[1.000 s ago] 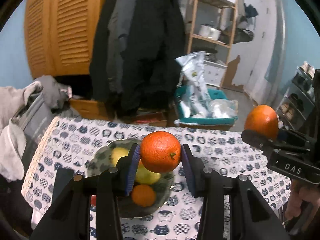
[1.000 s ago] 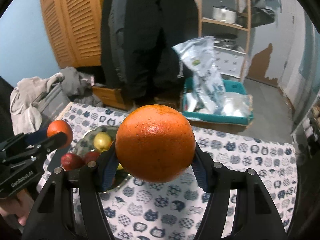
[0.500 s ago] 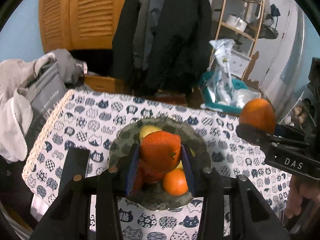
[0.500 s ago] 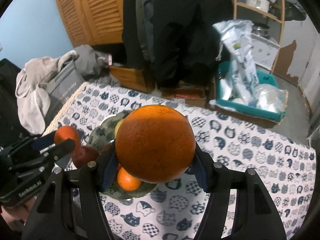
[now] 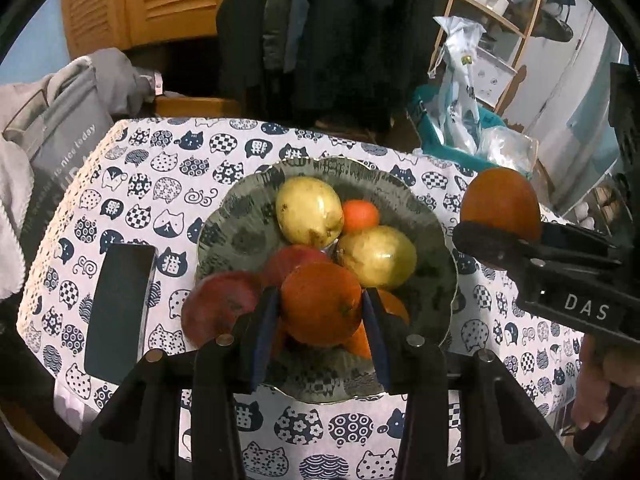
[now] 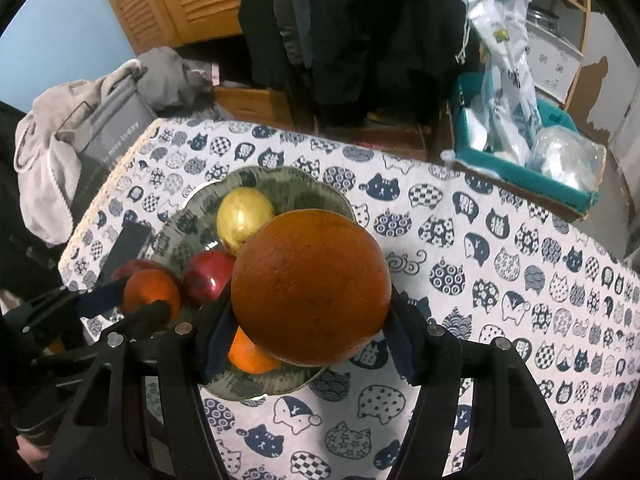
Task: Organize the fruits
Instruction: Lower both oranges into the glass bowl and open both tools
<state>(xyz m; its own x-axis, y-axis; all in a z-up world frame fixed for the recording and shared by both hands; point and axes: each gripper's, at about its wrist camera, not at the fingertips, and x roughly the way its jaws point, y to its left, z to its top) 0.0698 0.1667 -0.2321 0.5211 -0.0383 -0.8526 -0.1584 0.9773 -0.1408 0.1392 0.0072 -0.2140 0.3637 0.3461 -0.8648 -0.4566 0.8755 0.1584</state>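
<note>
Orange fruit: an orange (image 5: 320,308) clamped in the left hand-held gripper (image 5: 320,320), over the plate (image 5: 224,240).
Right hand-held gripper (image 6: 310,336): grasping a second orange (image 6: 310,292).

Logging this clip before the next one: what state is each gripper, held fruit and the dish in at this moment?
Left gripper: jaws shut on the smaller orange.
Smaller orange: held above the dish.
Right gripper: jaws shut on the big round orange.
Big round orange: held in the air.
Green patterned ceramic dish: upright on the cat-print tablecloth, holding fruit.
</note>
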